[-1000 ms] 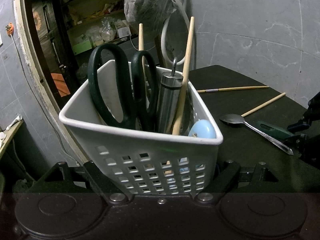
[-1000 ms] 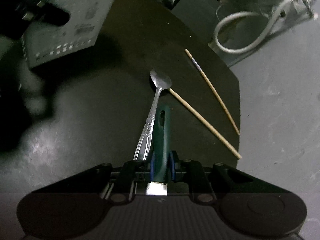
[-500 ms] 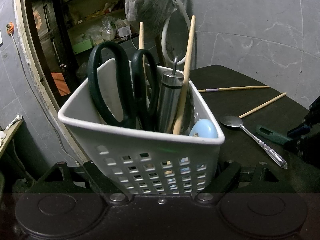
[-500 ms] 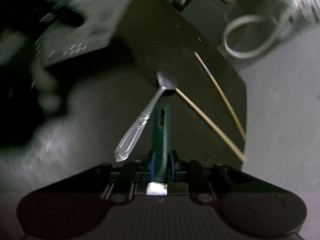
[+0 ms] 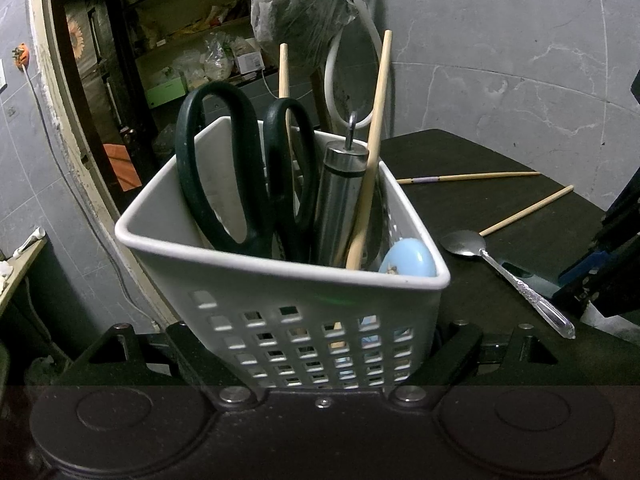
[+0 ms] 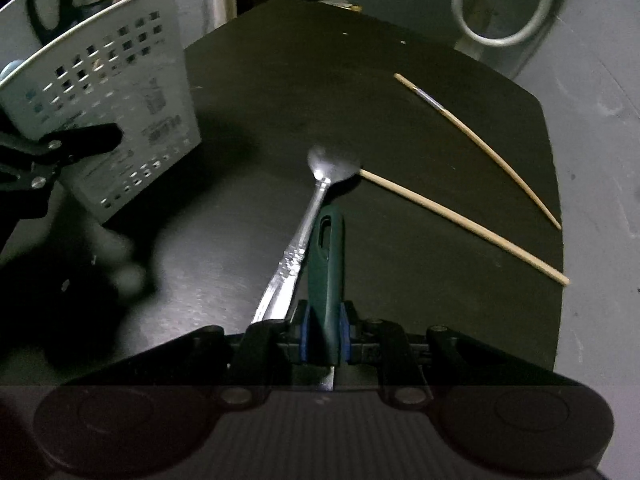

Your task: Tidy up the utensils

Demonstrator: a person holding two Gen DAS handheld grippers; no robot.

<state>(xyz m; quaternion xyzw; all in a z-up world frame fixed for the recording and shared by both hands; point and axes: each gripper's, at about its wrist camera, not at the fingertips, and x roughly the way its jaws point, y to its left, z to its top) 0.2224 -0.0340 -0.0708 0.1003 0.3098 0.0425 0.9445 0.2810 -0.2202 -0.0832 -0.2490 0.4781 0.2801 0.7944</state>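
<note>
My left gripper [image 5: 320,344] is shut on a white perforated basket [image 5: 224,276], also in the right wrist view [image 6: 132,92]. The basket holds dark green scissors [image 5: 240,172], a steel cylinder [image 5: 340,196], chopsticks [image 5: 372,140] and a pale blue piece [image 5: 408,260]. My right gripper [image 6: 324,332] is shut on a dark green-handled utensil [image 6: 328,256], held over the black table [image 6: 280,92]. A steel spoon [image 6: 308,208] lies on the table just left of the handle; it also shows in the left wrist view [image 5: 500,272].
Two loose chopsticks [image 6: 460,220] [image 6: 480,140] lie on the table's right side. A white hose loop [image 6: 508,4] and a bagged bundle [image 5: 304,8] hang at the wall behind. The table edge runs along the right near a grey wall [image 5: 500,60].
My right gripper has lifted and swung with the green-handled utensil, so the basket now shows closer at upper left. The spoon shifted on the table. The left gripper keeps hold of the basket.
</note>
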